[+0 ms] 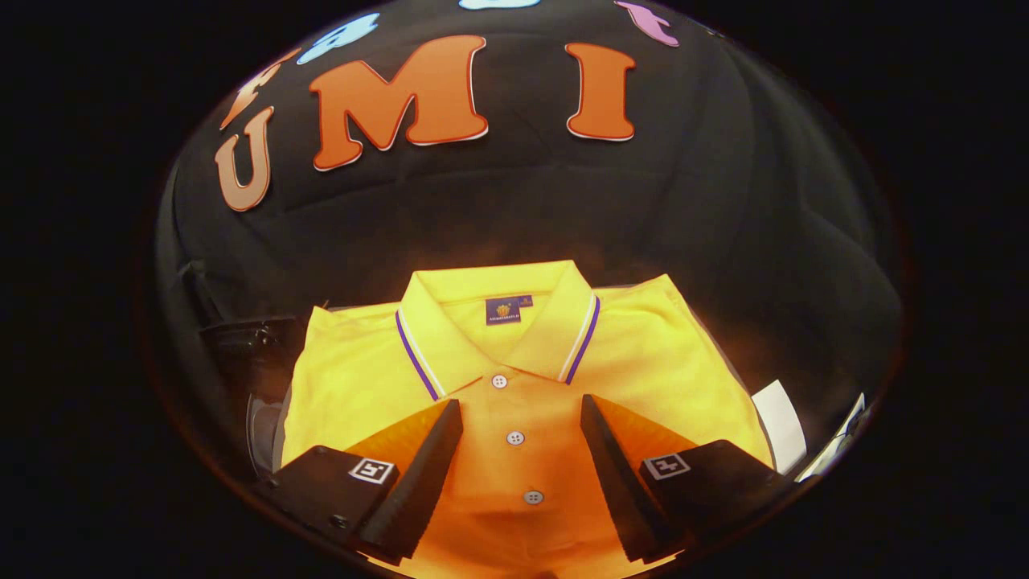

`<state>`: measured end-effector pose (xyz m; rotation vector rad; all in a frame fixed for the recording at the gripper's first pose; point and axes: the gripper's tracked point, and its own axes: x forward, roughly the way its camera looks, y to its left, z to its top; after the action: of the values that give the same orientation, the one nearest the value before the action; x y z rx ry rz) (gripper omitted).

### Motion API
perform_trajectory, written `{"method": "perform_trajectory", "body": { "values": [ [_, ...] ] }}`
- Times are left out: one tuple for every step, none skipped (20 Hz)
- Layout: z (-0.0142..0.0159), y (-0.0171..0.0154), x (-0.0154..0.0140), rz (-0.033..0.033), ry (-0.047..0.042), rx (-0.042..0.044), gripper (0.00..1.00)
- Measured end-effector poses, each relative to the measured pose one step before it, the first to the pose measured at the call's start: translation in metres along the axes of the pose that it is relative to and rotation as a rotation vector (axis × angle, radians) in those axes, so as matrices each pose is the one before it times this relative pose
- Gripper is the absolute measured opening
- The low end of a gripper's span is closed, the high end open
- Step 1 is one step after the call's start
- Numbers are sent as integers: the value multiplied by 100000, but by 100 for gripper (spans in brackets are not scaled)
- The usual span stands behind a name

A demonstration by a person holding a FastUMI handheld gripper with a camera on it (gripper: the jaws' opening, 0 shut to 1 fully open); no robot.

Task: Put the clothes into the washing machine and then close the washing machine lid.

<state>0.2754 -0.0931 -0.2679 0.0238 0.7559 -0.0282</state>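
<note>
Hand-held gripper point(521, 412) released, fingers spread over the placket of the folded yellow polo shirt point(514, 378) lying flat just below, probably lining up to pinch the fabric.

Dark surface point(744, 358), lower centre, is carrying a folded yellow polo shirt point(643, 362); a white sheet point(778, 422) is lying lower right; gripper point(521, 414) fingers are spreading apart over the shirt's placket.
</note>
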Motion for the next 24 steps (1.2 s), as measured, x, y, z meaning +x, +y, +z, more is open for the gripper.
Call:
{"method": "perform_trajectory", "body": {
  "values": [
    [-283,8,112,81,2515,-299,98],
    [42,109,-61,458,533,-1247,96],
    [-62,25,117,478,1234,-1485,94],
    [14,113,-85,870,585,-465,92],
    [106,156,7,1809,617,-546,91],
    [-191,84,-25,1802,1692,-1243,89],
    [112,-68,-28,601,1199,-370,86],
    [-43,-1,6,-246,1639,273,82],
    [26,240,140,654,975,-251,79],
    [-91,231,-122,712,822,-529,76],
    [156,-146,-39,-153,-177,-573,71],
    [-73,-82,-50,-76,120,41,67],
    [121,162,-185,550,-204,23,67],
    [-129,23,322,-363,411,170,63],
    [2,20,-71,-438,146,-34,60],
    [-37,61,46,-5,657,-315,56],
    [134,469,-31,1305,352,-433,53],
    [35,-168,117,-435,26,-229,50],
    [-23,-139,134,-186,498,-132,48],
    [-65,54,-173,-264,178,323,48],
    [40,107,55,-87,292,-49,48],
    [-42,-19,-42,-247,460,111,48],
    [115,-2,38,-517,43,224,48],
    [-134,-48,-37,-477,852,116,48]
  ]
}}
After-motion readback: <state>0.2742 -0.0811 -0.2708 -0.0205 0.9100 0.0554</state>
